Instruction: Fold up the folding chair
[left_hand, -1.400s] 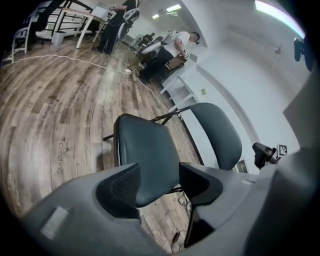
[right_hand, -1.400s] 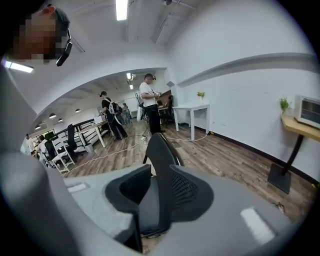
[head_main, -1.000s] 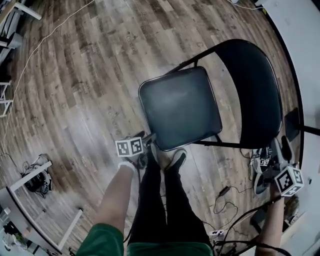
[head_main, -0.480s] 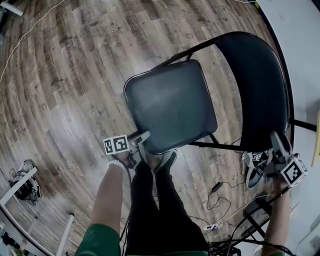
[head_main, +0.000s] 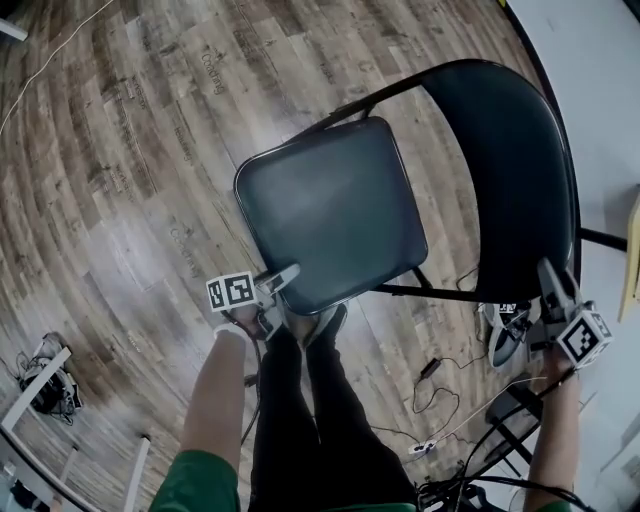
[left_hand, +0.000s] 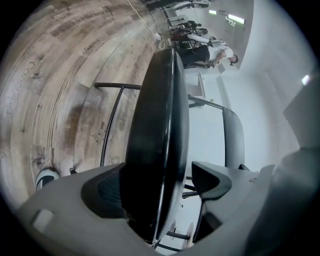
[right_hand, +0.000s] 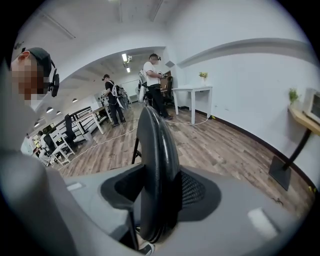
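A black folding chair stands unfolded on the wood floor, with its padded seat (head_main: 330, 210) level and its curved backrest (head_main: 510, 170) to the right. My left gripper (head_main: 285, 275) is at the seat's front corner. In the left gripper view the seat (left_hand: 155, 115) runs edge-on between the wide jaws of the left gripper (left_hand: 160, 172); a gap shows on the right side. My right gripper (head_main: 550, 275) is at the backrest's top rim. Its jaws are closing, and in the right gripper view both sides of the right gripper (right_hand: 160, 185) lie against the backrest (right_hand: 155, 145).
The person's shoes (head_main: 325, 322) stand just in front of the seat. Cables (head_main: 440, 385) and a power strip (head_main: 420, 447) lie on the floor at lower right. A white wall (head_main: 600, 80) is behind the chair. People (right_hand: 152, 80) stand far off by a white table (right_hand: 192, 92).
The left gripper has slid onto the seat's front corner. The right gripper has moved up to the backrest's rim and taken it between its jaws.
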